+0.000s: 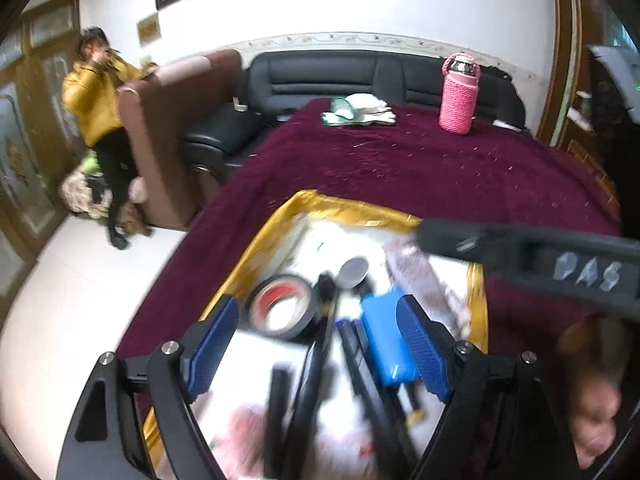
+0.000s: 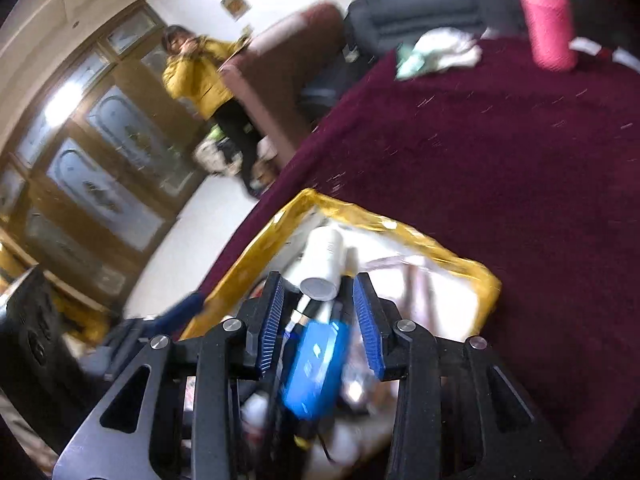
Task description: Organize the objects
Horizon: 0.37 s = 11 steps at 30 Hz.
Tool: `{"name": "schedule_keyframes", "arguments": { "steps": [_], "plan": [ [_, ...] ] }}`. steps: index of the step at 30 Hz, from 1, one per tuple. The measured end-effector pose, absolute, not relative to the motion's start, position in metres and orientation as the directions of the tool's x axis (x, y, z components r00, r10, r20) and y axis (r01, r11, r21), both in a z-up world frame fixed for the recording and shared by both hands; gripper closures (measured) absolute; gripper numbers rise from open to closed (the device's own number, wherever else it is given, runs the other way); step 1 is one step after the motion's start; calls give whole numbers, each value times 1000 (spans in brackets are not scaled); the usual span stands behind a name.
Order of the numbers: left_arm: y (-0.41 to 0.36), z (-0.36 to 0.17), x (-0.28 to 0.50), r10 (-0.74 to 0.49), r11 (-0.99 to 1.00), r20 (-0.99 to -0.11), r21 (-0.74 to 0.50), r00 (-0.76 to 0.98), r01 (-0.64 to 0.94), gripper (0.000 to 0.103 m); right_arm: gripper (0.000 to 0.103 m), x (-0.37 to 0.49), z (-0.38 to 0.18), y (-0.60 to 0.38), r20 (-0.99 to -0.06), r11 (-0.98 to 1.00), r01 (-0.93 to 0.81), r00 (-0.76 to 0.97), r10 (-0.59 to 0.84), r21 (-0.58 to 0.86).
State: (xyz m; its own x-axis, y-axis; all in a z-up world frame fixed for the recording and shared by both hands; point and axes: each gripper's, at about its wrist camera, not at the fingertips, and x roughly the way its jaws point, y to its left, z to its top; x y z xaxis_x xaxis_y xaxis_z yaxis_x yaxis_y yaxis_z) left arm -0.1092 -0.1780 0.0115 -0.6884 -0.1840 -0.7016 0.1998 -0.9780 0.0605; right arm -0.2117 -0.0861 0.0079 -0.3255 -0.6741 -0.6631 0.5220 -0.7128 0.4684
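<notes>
A gold-rimmed tray with a white floor sits on the maroon tablecloth. In it lie a black tape roll, a round grey lid, a blue box, several dark pens and a patterned pouch. My left gripper hangs over the tray, open wide, with nothing touching its blue pads. My right gripper is open over the same tray. A white cylinder and the blue box lie below its gap, clear of the pads. Its black arm crosses the tray's right side.
A pink bottle and white gloves stand at the table's far end. Behind it are a black sofa and a brown armchair. A person in a yellow jacket stands far left. The table edge drops to the floor on the left.
</notes>
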Motion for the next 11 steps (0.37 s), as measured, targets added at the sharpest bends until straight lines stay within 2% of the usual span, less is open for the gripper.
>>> {"name": "schedule_keyframes", "arguments": {
  "steps": [3, 11],
  "plan": [
    [-171, 11, -81, -219, -973, -704, 103, -675, 209, 22, 64, -183, 15, -64, -667, -745, 490, -367, -648, 454],
    [-161, 5, -36, -182, -977, -739, 64, -649, 202, 22, 64, -118, -6, -41, -721, -763, 466, -316, -616, 448]
  ]
}}
